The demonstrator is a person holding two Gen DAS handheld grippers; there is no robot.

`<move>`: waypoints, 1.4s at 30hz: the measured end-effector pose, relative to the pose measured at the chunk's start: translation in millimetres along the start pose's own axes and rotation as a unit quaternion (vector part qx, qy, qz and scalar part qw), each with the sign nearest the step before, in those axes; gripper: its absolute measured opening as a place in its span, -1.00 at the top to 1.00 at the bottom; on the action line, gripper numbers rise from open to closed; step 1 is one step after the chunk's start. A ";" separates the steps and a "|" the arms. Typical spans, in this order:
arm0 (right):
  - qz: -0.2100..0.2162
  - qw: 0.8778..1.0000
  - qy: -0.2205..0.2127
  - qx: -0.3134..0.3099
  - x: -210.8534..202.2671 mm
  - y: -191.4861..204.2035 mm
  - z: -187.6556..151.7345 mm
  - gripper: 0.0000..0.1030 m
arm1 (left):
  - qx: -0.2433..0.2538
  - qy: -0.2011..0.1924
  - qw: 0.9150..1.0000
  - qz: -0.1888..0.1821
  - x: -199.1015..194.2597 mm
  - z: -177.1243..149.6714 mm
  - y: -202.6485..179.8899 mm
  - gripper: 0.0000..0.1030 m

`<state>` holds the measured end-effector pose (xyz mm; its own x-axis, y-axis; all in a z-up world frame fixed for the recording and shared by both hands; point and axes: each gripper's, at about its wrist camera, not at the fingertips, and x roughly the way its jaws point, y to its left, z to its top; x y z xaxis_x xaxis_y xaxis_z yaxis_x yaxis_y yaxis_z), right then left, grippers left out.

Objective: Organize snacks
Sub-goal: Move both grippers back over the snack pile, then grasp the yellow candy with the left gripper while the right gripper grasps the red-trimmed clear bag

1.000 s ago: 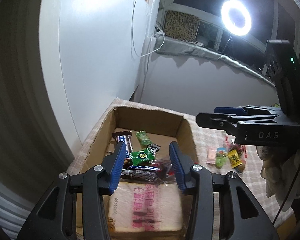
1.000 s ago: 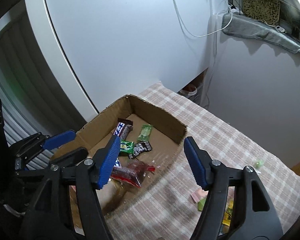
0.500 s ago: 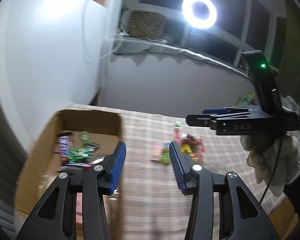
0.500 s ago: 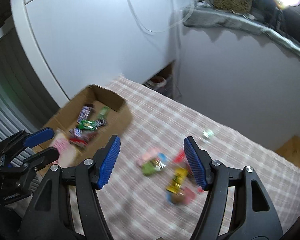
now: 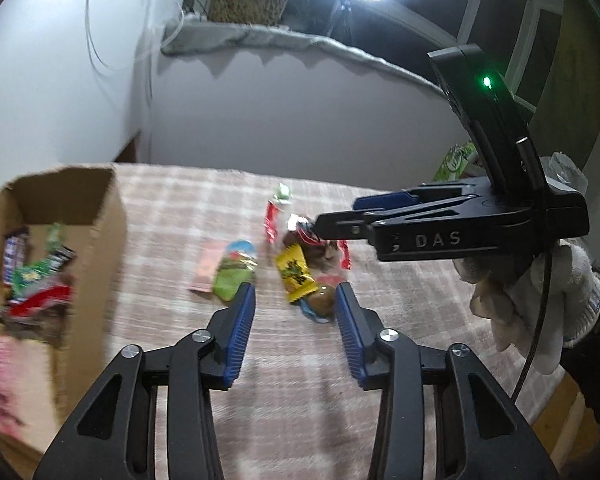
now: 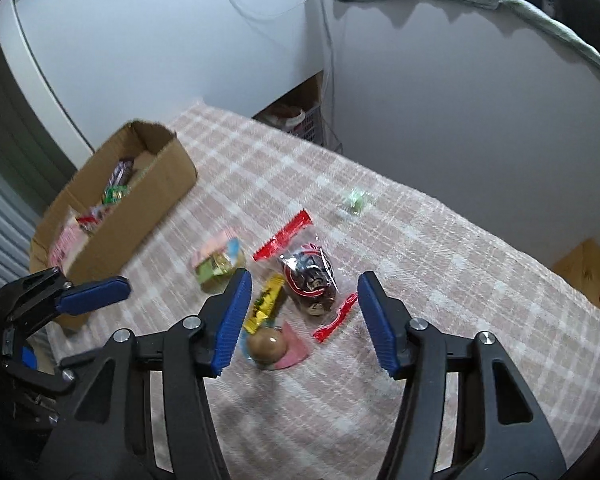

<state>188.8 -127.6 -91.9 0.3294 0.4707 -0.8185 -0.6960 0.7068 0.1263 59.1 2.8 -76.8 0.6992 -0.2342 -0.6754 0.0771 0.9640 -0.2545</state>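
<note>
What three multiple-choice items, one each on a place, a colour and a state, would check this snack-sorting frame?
1. Where does the cardboard box stand relative to the loose snacks on the checked tablecloth?
A. To their left
B. On top of them
C. To their right

2. What colour is the wrapper lying beside the round brown sweet?
A. Blue
B. Yellow
C. White

3. What do the right tongs hold?
A. The clear packet with red ends
B. A chocolate bar
C. Nothing

Answers:
1. A: in the right wrist view the box sits at the left, the snacks mid-table.
2. B: its yellow shows in both views.
3. C: the jaws are closing, but they are above the clear packet with red ends, not pressing on it.
</note>
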 end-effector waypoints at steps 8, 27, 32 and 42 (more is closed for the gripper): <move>0.015 0.999 0.039 -0.027 36.0 -8.9 8.6 0.07 | -0.018 0.029 0.999 -0.011 38.6 7.9 2.0 0.35; 0.013 0.997 0.061 -0.039 60.9 -28.5 8.9 0.09 | 0.024 0.071 0.997 0.036 86.5 18.8 -7.9 0.39; 0.004 0.998 0.059 -0.035 57.9 -35.1 6.5 0.10 | 0.051 0.071 0.995 0.057 90.3 19.2 -16.0 0.55; -0.021 0.998 0.053 -0.036 50.4 -41.2 -3.7 0.15 | 0.061 0.070 0.994 0.059 91.0 16.6 -15.8 0.57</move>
<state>231.8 -135.0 -140.4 0.2933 0.3800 -0.8773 -0.7279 0.6837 0.0528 133.2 -31.6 -122.7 0.6031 -0.1258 -0.7877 0.0923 0.9919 -0.0878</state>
